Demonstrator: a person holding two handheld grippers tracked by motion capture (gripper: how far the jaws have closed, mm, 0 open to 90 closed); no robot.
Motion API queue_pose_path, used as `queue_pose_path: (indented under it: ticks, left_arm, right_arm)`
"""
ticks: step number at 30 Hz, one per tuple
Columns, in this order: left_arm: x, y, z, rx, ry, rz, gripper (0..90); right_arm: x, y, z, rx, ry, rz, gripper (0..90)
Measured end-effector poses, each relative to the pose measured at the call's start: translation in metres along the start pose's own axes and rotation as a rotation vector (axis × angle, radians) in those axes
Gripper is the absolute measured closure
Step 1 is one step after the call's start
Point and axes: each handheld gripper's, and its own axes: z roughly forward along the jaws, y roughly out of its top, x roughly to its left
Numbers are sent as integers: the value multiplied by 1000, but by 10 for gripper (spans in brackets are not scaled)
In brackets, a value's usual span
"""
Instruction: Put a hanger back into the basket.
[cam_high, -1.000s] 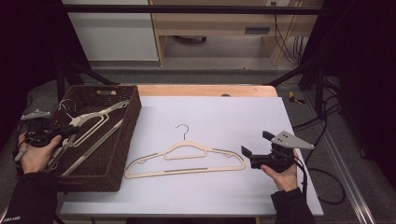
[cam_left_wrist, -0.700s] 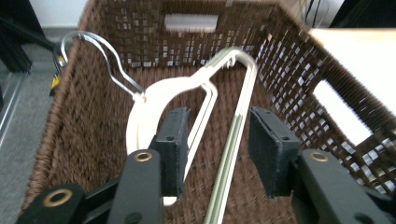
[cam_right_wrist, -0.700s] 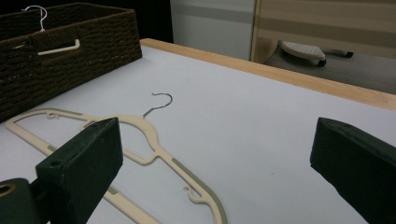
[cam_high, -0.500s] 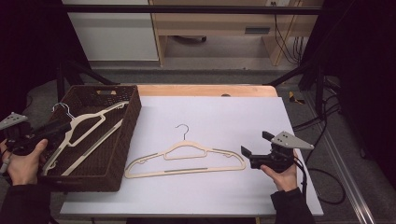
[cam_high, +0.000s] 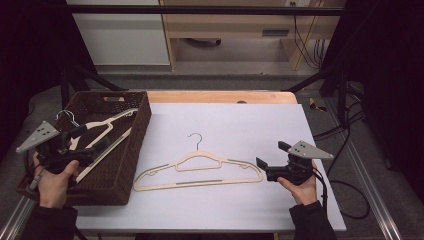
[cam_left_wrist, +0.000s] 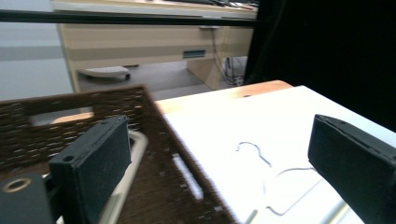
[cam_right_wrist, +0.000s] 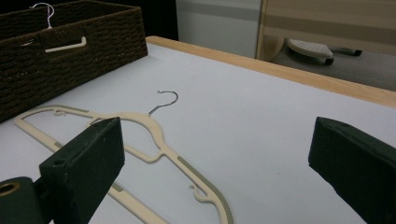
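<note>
Wicker basket (cam_high: 127, 165): cream hanger (cam_high: 102, 132) inside, at 9 o'clock
Left gripper (cam_high: 92, 145): jaws just opening, empty
Right gripper (cam_high: 260, 163): jaws apart, empty
Table hanger (cam_high: 200, 170): flat, centre

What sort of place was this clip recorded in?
Probably a lab or workshop set up for recording, not a home: a table under a plain white sheet inside a black metal frame, loose cables on the floor, and a pale wooden workbench behind.

left gripper (cam_high: 85, 145): jaws just opened wide | right gripper (cam_high: 261, 165): open, apparently level
</note>
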Motion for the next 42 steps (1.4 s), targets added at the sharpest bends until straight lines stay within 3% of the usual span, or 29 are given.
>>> queue_pose_path:
  ticks: [6, 11, 18, 24, 33, 42]
  left_arm:
    - [-29, -4, 17, 36, -71, 48, 46]
    - [-49, -9, 27, 37, -113, 61, 45]
    - [-72, -19, 42, 71, -171, 93, 45]
    - [-89, -31, 55, 105, -196, 121, 52]
    - [-103, -46, 67, 183, -227, 157, 55]
    - [-98, -59, 70, 206, -235, 121, 56]
  right_arm:
    - [0, 0, 0, -3, 7, 2, 42]
    - [2, 0, 3, 5, 20, -5, 46]
    - [9, 4, 11, 8, 50, -18, 62]
    - [18, 10, 23, 29, 93, -40, 78]
    - [34, 16, 57, 106, 143, -73, 92]
    - [48, 15, 103, 193, 140, -92, 153]
